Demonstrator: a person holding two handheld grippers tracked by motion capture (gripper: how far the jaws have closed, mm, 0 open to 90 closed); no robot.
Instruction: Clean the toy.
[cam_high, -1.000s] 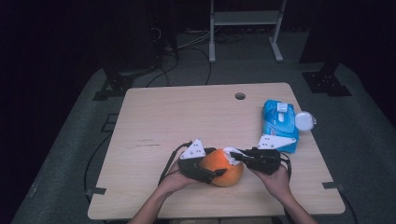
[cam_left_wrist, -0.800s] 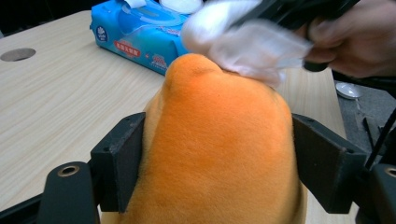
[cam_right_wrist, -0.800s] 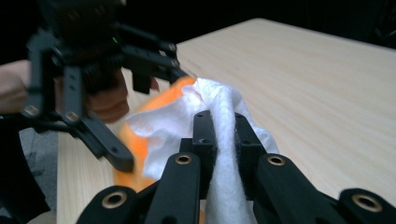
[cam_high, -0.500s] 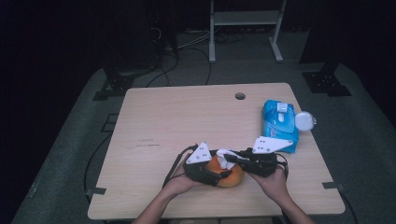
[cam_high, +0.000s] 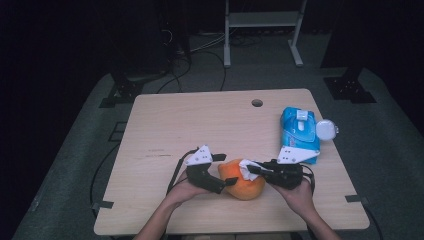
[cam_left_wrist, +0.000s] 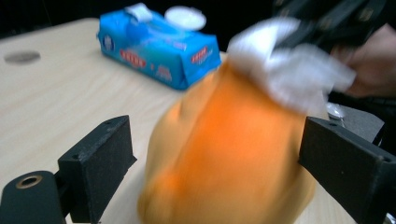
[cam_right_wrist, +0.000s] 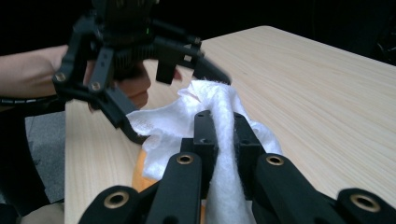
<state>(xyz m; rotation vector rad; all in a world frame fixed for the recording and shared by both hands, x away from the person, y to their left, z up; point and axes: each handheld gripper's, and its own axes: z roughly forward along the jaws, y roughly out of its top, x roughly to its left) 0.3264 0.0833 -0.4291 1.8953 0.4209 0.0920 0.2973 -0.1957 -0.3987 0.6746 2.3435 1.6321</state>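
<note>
R gripper (cam_right_wrist: 223, 140) clamps white wipe (cam_right_wrist: 187, 119) on orange fruit (cam_high: 243, 181); L gripper (cam_left_wrist: 219, 154), just opened, straddles fruit w/o pinching. Should re-clamp before wiping.

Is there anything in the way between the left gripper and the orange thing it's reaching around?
No, nothing visible blocks it. The orange object already sits between the open jaws of the left gripper, which have just been opening, with gaps on both sides. The white wipe lies on its top, pinched by the right gripper, clear of the left jaws.
</note>
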